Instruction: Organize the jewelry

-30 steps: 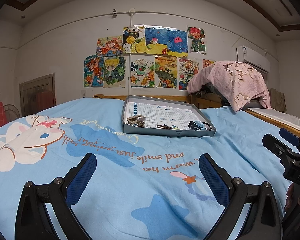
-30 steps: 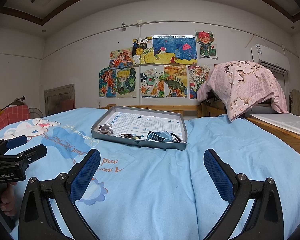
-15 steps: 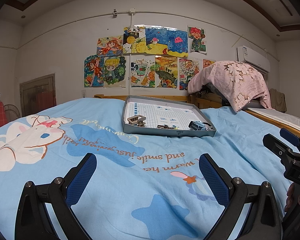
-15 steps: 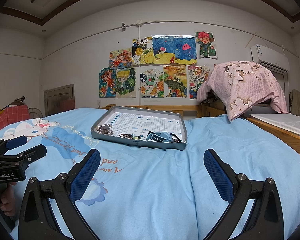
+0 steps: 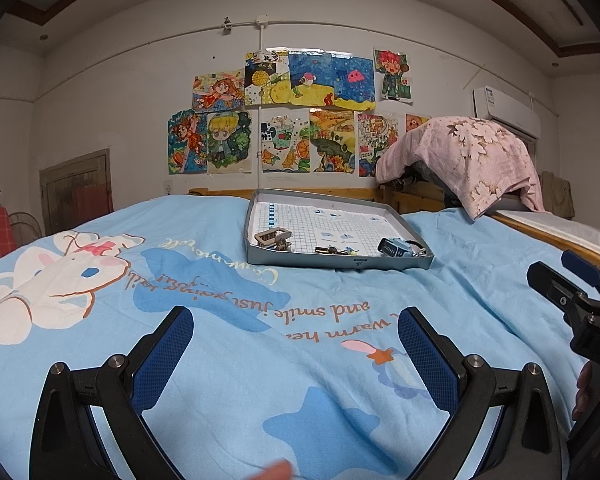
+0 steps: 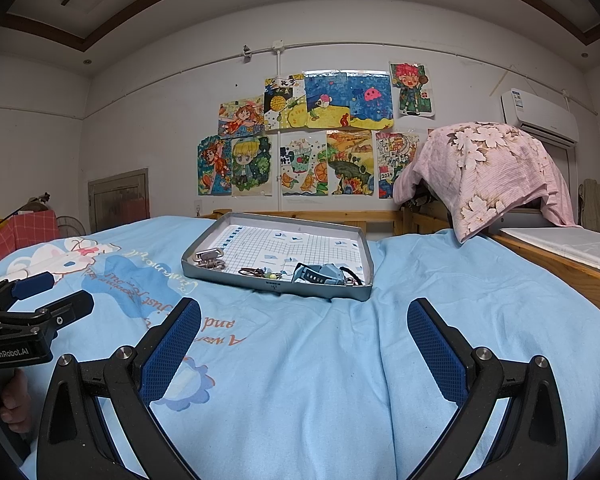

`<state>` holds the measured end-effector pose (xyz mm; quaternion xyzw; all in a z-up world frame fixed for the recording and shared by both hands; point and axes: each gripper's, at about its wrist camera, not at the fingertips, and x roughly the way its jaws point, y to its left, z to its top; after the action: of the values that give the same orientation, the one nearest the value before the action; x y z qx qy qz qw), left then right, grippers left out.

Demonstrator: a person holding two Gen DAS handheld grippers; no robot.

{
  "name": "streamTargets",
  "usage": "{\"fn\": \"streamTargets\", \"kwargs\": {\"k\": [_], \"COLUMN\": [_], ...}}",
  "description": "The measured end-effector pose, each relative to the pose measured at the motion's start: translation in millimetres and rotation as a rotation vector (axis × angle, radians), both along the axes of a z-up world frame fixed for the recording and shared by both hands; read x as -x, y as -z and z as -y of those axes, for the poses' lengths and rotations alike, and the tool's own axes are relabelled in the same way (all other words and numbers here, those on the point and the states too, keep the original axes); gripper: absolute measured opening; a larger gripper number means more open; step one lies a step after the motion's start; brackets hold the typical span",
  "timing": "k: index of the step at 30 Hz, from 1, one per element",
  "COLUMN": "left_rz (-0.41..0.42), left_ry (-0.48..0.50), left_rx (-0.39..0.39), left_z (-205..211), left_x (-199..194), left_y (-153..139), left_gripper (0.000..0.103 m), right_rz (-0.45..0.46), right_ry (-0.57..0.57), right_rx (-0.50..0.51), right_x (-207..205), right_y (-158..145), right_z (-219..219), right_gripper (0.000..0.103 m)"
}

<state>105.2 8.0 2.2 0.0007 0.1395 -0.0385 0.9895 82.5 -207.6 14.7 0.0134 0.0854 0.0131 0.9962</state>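
Note:
A shallow grey tray (image 5: 259,258) (image 6: 203,274) with a grid-paper lining lies on the blue bedspread ahead of both grippers. Along its near edge lie a silver metal clasp (image 5: 273,237) (image 6: 209,258), a small dark chain with beads (image 5: 334,250) (image 6: 257,273), and a blue-grey watch (image 5: 396,247) (image 6: 320,274). My left gripper (image 5: 295,330) is open and empty, low over the bedspread. My right gripper (image 6: 304,326) is open and empty too, well short of the tray. Each gripper shows at the edge of the other's view.
The blue cartoon bedspread (image 5: 219,320) covers the whole bed. A wooden bed rail (image 6: 560,264) runs along the right. A pink floral cloth (image 6: 488,172) drapes over something behind the bed. Drawings hang on the far wall.

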Motion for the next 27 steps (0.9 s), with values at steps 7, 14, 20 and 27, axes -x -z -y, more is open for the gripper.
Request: {"fn": "streamTargets", "kwargs": {"k": [7, 14, 20, 27], "left_rz": [0.007, 0.008, 0.008, 0.008], "left_ry": [-0.008, -0.005, -0.006, -0.005], "left_rx": [-0.02, -0.019, -0.021, -0.023], "left_z": [-3.7, -4.6, -2.7, -5.2], "left_x": [1.8, 1.7, 1.7, 1.6], "left_y": [-0.3, -0.2, -0.2, 0.0], "left_gripper": [0.103, 0.103, 0.103, 0.103], "right_rz": [0.001, 0.001, 0.001, 0.001], "right_ry": [0.0, 0.0, 0.0, 0.0], "right_rx": [-0.001, 0.0, 0.0, 0.0], "right_x": [0.0, 0.0, 0.1, 0.0], "right_y": [0.1, -0.1, -0.1, -0.1], "right_z": [0.0, 0.1, -0.1, 0.2], "right_gripper": [0.101, 0.101, 0.101, 0.101]}}
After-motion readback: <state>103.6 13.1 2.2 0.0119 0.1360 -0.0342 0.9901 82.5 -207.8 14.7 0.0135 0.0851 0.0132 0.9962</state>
